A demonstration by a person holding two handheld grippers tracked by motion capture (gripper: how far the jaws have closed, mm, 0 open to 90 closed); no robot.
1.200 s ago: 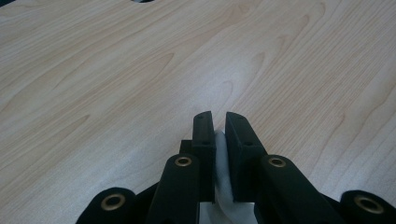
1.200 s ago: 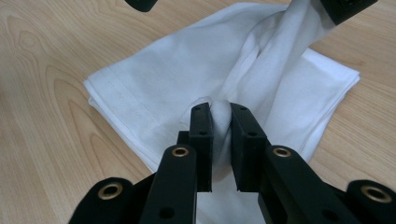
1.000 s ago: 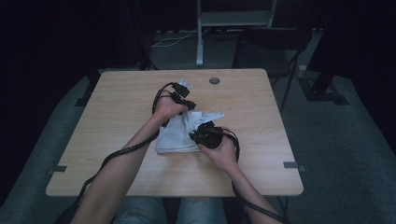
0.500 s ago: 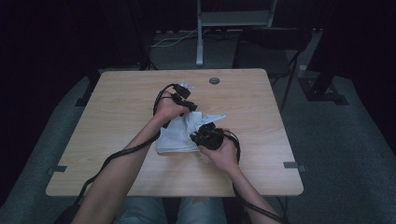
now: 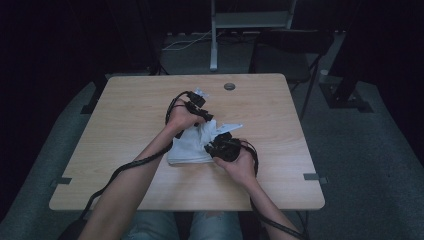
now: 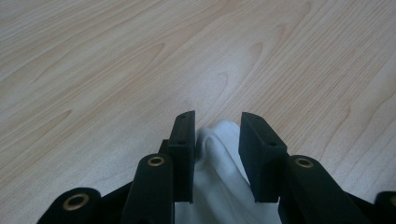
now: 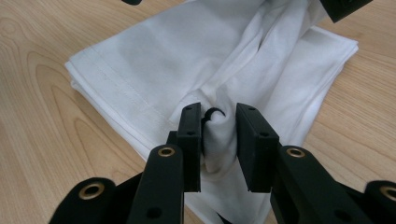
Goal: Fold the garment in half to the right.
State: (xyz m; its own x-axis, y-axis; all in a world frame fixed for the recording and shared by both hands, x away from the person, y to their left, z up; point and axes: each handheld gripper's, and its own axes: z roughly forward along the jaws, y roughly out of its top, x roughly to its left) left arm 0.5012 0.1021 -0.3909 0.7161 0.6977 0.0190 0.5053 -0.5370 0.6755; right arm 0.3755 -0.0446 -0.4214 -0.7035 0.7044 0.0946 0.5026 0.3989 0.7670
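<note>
A white folded cloth point(image 5: 187, 150) lies in the middle of the wooden table point(image 5: 125, 125). My left gripper point(image 5: 201, 99) is at the cloth's far end, which is drawn up off the table. In the left gripper view a fold of cloth point(image 6: 219, 163) rests between the jaws of that gripper point(image 6: 217, 135), with a gap on its right side. My right gripper point(image 5: 216, 141) is at the cloth's right edge; a bunched fold point(image 7: 219, 135) sits loosely between the jaws of this gripper point(image 7: 218, 126). Both pairs of jaws have just been opening.
A small dark round disc point(image 5: 229, 86) lies near the table's far edge. Behind the table stand a dark chair point(image 5: 295, 47) and a metal stand point(image 5: 214, 40). Black cables trail from both grippers toward the table's near edge.
Both hands stay where they were. The cloth's shape by the right gripper looks slightly looser; otherwise nothing has visibly moved.
</note>
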